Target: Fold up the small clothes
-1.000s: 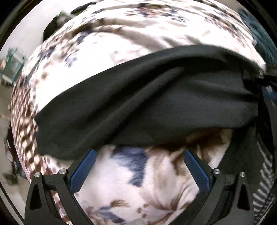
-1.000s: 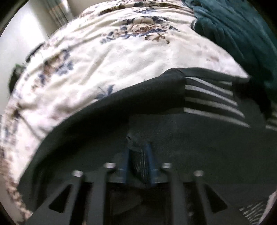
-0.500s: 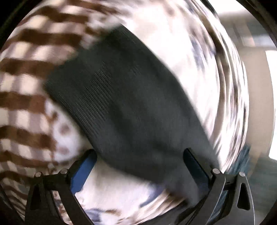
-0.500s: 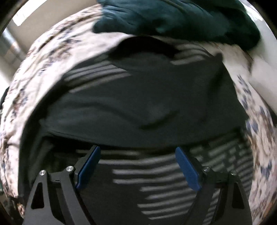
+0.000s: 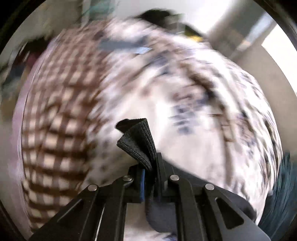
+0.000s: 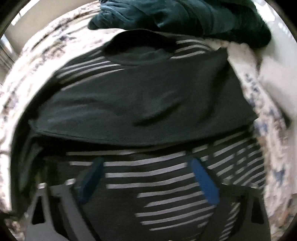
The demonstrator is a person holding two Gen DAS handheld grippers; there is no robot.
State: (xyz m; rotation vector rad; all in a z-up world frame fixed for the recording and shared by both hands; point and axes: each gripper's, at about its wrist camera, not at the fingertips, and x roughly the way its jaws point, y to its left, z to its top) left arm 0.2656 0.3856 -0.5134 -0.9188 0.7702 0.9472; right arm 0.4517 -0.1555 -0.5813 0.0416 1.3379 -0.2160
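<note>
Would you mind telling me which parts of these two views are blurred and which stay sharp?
Left wrist view: the bedspread is motion-smeared, while the black ribbed cloth in the left gripper is crisp. Right wrist view: mild blur throughout, softest on the right gripper; the striped garment remains readable.

**Knits, fleece and matt plastic**

The black garment (image 5: 138,140) is a ribbed knit cloth, matt, its ridges plain at the folded edge in the middle of the left wrist view. The striped garment (image 6: 157,178), low in the right wrist view, is a smooth matt knit, with a plain dark cloth panel (image 6: 141,103) over it that looks soft and lint-flecked. The bedcover (image 5: 194,129) is printed cloth. At the upper edge, the teal blanket (image 6: 185,14) looks plush. Gripper frames are matt black plastic with shiny metal pins (image 5: 174,177); the pads (image 6: 204,183) are matt blue.
</note>
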